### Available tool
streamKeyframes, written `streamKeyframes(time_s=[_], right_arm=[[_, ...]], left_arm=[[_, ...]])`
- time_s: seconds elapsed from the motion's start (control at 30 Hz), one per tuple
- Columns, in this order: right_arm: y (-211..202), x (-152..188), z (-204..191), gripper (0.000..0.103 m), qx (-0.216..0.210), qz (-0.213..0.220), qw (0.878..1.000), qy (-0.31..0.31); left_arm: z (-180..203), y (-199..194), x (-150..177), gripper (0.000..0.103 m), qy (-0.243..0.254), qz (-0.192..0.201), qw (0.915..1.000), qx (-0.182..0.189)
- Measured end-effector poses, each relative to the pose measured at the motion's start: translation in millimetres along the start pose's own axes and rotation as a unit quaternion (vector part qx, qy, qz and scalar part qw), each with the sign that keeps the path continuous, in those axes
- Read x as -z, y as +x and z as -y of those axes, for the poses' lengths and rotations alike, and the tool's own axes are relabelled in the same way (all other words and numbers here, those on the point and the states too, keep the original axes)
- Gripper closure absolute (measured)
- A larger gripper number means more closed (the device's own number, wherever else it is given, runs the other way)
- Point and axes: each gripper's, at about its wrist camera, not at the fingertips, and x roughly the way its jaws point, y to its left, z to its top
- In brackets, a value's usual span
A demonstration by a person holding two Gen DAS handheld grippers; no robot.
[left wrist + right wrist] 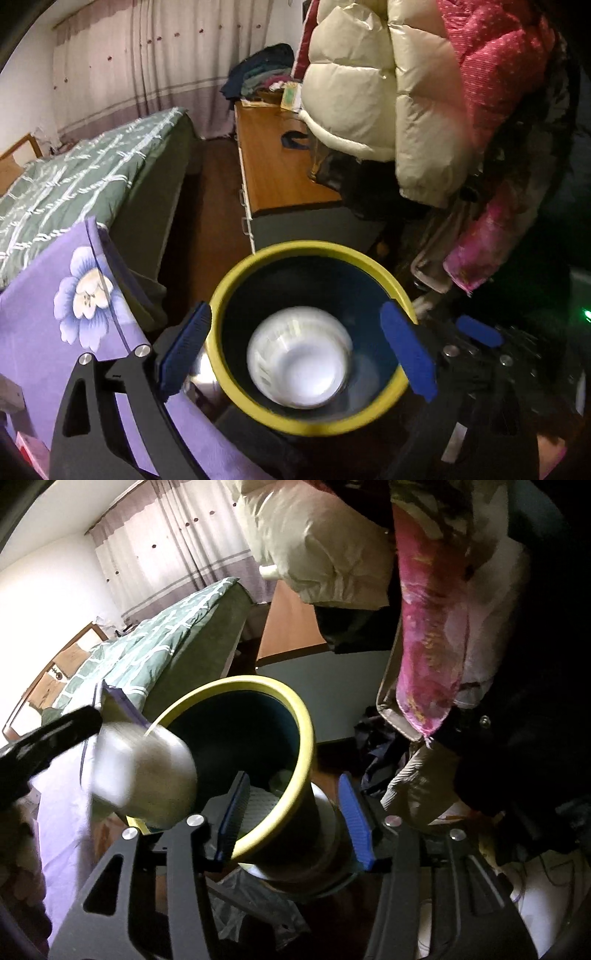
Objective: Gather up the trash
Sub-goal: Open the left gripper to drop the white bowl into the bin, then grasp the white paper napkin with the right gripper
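A white paper cup, blurred, sits mouth-up in the mouth of the yellow-rimmed waste bin, apparently dropping in. The left tongs are spread wide over the bin, grasping nothing. The right tongs straddle the bin's rim, fingers on either side of the wall; I cannot tell if they pinch it. The cup looks light, thin and crushable, best pinched gently at its rim.
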Motion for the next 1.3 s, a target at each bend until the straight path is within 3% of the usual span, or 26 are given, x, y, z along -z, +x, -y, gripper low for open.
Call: streamKeyframes(time_s=[0.1, 0.3, 0.57, 0.7, 0.97, 1.13, 1.3], right_arm=[[-3.2, 1.7, -4.5, 0.055, -0.004, 0.001, 1.0, -0.006], [-7.2, 7.8, -29.5, 0.054, -0.024, -0.001, 0.999, -0.027], [-10.4, 22.6, -87.5, 0.054, -0.064, -0.012, 0.995, -0.081], [-16.9, 34.9, -127.1, 0.054, -0.09, -0.017, 0.989, -0.115], [-30.0, 72.9, -215.6, 0.054, -0.159, -0.04, 0.967, -0.195], [-49.6, 103.9, -270.8, 0.054, -0.206, -0.052, 0.945, -0.25], [-69.2, 137.6, -321.1, 0.054, -0.246, -0.065, 0.918, -0.303]], left_arm=[[-7.6, -9.9, -0.4, 0.011, -0.022, 0.002, 0.9997, 0.006], [-23.3, -88.2, 24.9, 0.011, -0.042, 0.044, 0.9979, -0.02], [-76.3, -199.6, 96.3, 0.009, -0.098, 0.084, 0.9854, -0.111], [-109.9, -248.4, 134.1, 0.009, -0.133, 0.091, 0.9718, -0.172], [-166.3, -337.5, 201.2, 0.009, -0.197, 0.111, 0.9324, -0.282], [-189.3, -367.1, 231.1, 0.009, -0.223, 0.116, 0.9151, -0.315], [-203.5, -391.0, 251.4, 0.009, -0.236, 0.125, 0.9039, -0.334]])
